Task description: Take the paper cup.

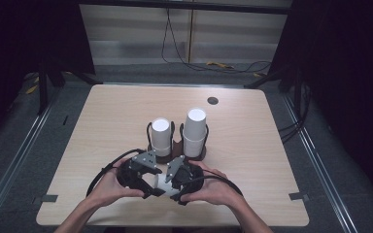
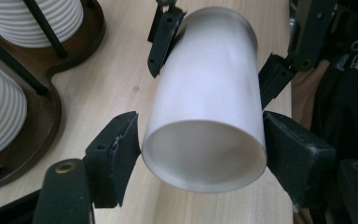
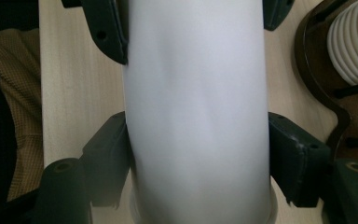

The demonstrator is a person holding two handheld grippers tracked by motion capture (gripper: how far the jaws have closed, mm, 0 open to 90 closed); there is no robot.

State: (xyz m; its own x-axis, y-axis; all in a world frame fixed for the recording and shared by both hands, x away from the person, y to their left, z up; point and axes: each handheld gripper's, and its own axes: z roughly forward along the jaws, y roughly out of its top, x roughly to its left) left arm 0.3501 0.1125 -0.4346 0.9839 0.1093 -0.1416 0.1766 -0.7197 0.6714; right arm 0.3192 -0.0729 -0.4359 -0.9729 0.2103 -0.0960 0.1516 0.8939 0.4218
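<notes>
Cup [image 2: 205, 116], plain matte white, lies sideways, open rim round and undented.

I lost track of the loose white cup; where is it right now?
In the high view the white cup lies on its side near the table's front edge, clamped between the left gripper and right gripper, just before the cup holder.

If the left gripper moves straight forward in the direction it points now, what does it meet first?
Probably the right gripper. The left gripper grips the white cup at one end and the right gripper clamps the far end, directly ahead. Depth is unclear, so this is a judgement.
</notes>
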